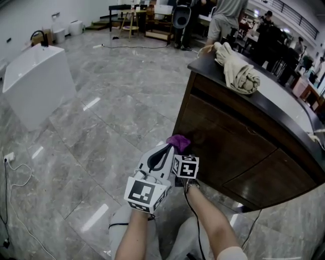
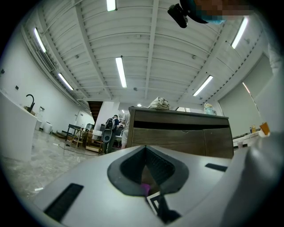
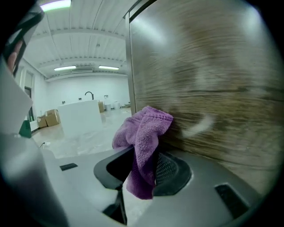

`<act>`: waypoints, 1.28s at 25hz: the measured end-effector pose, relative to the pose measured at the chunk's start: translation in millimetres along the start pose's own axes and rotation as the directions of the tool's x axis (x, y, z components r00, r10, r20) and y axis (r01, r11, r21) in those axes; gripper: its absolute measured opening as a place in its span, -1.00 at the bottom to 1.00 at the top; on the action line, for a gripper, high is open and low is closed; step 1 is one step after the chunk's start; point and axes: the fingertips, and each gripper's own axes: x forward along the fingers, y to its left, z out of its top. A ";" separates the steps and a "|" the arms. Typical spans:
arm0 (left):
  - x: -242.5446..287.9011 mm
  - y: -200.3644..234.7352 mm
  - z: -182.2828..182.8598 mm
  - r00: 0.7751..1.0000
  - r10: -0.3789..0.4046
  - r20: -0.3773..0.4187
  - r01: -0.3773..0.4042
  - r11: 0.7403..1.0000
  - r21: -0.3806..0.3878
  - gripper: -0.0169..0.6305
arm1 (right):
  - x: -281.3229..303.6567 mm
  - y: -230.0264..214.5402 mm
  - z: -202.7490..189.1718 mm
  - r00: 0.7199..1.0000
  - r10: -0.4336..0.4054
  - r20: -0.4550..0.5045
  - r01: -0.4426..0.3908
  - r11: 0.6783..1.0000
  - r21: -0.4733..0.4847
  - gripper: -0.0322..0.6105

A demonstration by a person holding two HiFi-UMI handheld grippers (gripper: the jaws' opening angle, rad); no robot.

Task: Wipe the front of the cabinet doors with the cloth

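Note:
A purple cloth (image 1: 177, 142) (image 3: 144, 133) is pinched between the jaws of my right gripper (image 1: 179, 152) (image 3: 144, 166), its bunched top pressed against the dark wooden cabinet door (image 1: 223, 147) (image 3: 208, 80) near the door's left edge. The cloth's tail hangs down between the pads. My left gripper (image 1: 165, 151) (image 2: 145, 170) sits just behind and left of the right one, pointing at the cabinet (image 2: 177, 133). Its jaws are drawn together with nothing between them; a speck of the purple cloth shows past them.
A bundled beige cloth (image 1: 236, 71) lies on the cabinet's dark top. A white counter with a black tap (image 1: 35, 81) stands at the left across the marble floor. A cable (image 1: 15, 177) trails along the left edge. People and furniture stand at the far back (image 1: 226, 15).

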 end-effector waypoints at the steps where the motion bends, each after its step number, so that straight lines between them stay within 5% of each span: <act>1: 0.4 0.5 -0.2 1.000 0.000 0.000 0.000 1.000 -0.001 -0.94 | -2.3 -4.3 -0.2 1.000 -0.001 0.006 0.002 1.000 -0.004 -0.51; 17: 5.8 6.1 -2.6 1.000 0.006 0.005 -0.006 1.000 -0.024 -0.94 | -95.6 -102.5 -30.2 0.998 -0.058 0.027 0.059 0.998 -0.032 -0.50; 32: 8.6 3.7 -1.5 1.000 0.000 0.017 0.001 0.999 -0.040 -0.94 | -205.9 -224.8 -91.0 0.964 -0.265 -0.012 0.265 0.964 0.005 -0.48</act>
